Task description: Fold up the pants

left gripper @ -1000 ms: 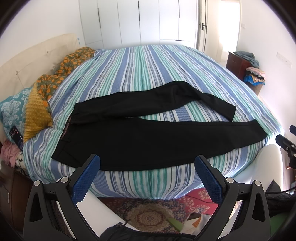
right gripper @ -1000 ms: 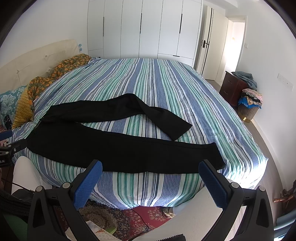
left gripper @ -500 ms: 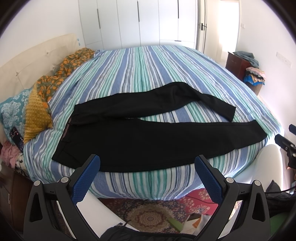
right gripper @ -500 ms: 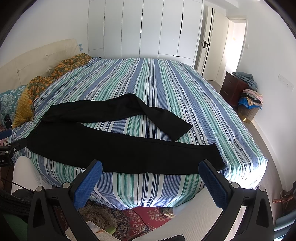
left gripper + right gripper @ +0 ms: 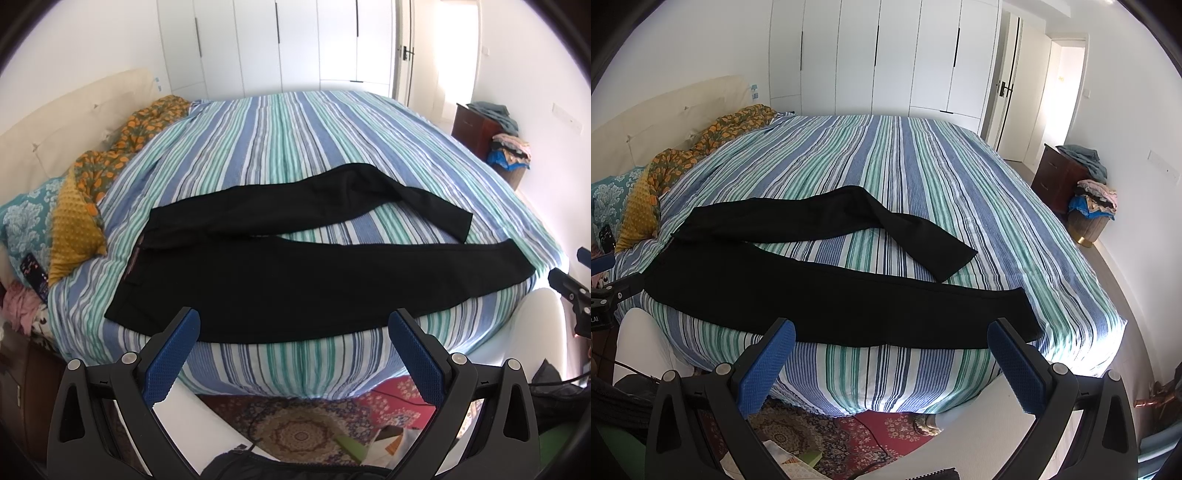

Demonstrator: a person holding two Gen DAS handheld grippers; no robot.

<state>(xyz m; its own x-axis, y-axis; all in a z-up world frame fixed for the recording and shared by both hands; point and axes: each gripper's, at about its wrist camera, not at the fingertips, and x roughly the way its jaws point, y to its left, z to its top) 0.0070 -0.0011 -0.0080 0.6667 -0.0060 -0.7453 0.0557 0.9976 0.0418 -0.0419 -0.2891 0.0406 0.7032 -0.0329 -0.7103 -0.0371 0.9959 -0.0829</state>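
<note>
A: While the left gripper (image 5: 293, 334) hangs short of the mattress edge, what lies beyond its jaws?

B: A pair of black fabric pants (image 5: 295, 273), spread flat on the blue, green and white striped bedcover (image 5: 295, 136). Its blue-padded fingers (image 5: 173, 356) stand wide apart, grasping nothing. The waistband sits ahead of the left finger; the nearer leg runs past the right finger toward the bed's corner. The farther leg bends back toward the jaws at its end.

A: And beside them?

B: Left of the jaws, a mustard dotted cushion (image 5: 72, 229) and an orange-patterned quilt (image 5: 125, 147). Below them, a patterned red rug (image 5: 306, 424). Far ahead, white wardrobe doors (image 5: 277, 44).

A: The right wrist view?

B: The right gripper (image 5: 891, 338) is likewise released, its blue pads (image 5: 1015, 369) spread with nothing between. The pants (image 5: 831, 295) lie just beyond the jaws, not touching them; the near leg's cuff ends ahead of the right finger, close to the mattress edge. Far right, a dark wooden cabinet (image 5: 1056, 181) with piled clothes (image 5: 1091, 199).
</note>
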